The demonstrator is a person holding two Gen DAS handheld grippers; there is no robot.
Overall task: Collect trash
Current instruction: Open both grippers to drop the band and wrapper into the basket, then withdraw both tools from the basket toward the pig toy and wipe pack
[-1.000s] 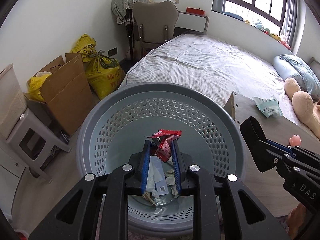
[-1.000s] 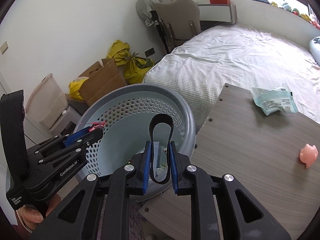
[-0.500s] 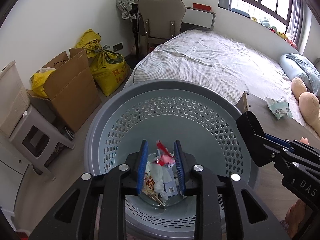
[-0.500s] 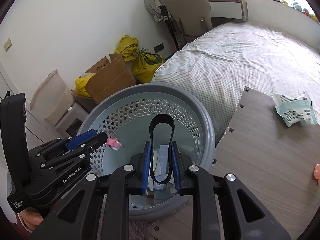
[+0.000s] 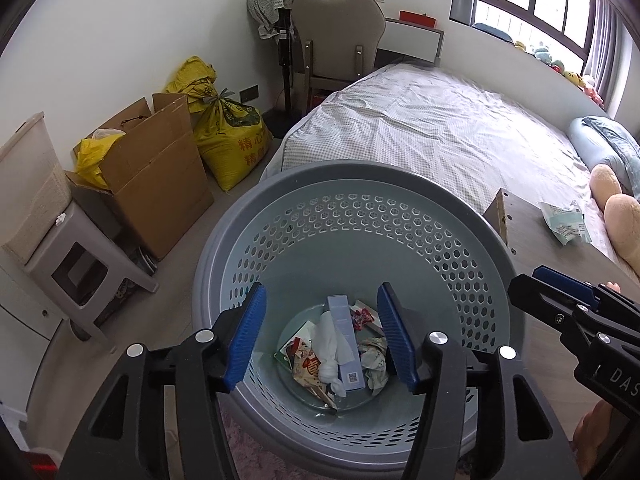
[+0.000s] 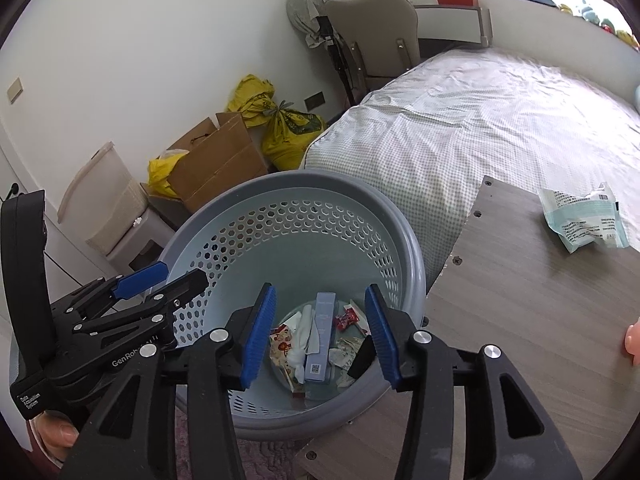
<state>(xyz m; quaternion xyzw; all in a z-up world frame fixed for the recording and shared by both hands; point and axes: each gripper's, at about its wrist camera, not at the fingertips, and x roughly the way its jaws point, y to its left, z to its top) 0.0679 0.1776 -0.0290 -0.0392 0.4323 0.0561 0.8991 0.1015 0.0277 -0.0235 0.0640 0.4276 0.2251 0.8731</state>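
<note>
A grey perforated trash basket (image 5: 352, 216) (image 6: 296, 216) stands on the floor beside the wooden table. Several pieces of trash lie at its bottom: a pale blue box (image 5: 346, 340) (image 6: 322, 336), white tissue, snack wrappers and a red wrapper (image 5: 362, 315) (image 6: 346, 318). A black band (image 6: 362, 354) lies by the right finger inside the basket. My left gripper (image 5: 322, 336) is open and empty above the basket. My right gripper (image 6: 318, 332) is open and empty above it too. A teal and white packet (image 6: 584, 216) (image 5: 564, 226) lies on the table.
The wooden table (image 6: 540, 320) is right of the basket, with a pink toy (image 6: 634, 338) at its right edge. A bed (image 5: 440, 132), a chair (image 5: 336, 36), cardboard box (image 5: 152, 168), yellow bags (image 5: 228, 132) and grey stool (image 5: 76, 264) surround it.
My left gripper opened and the red wrapper fell into the basket. My right gripper opened and let go of the black band. Both moved further over the basket.
</note>
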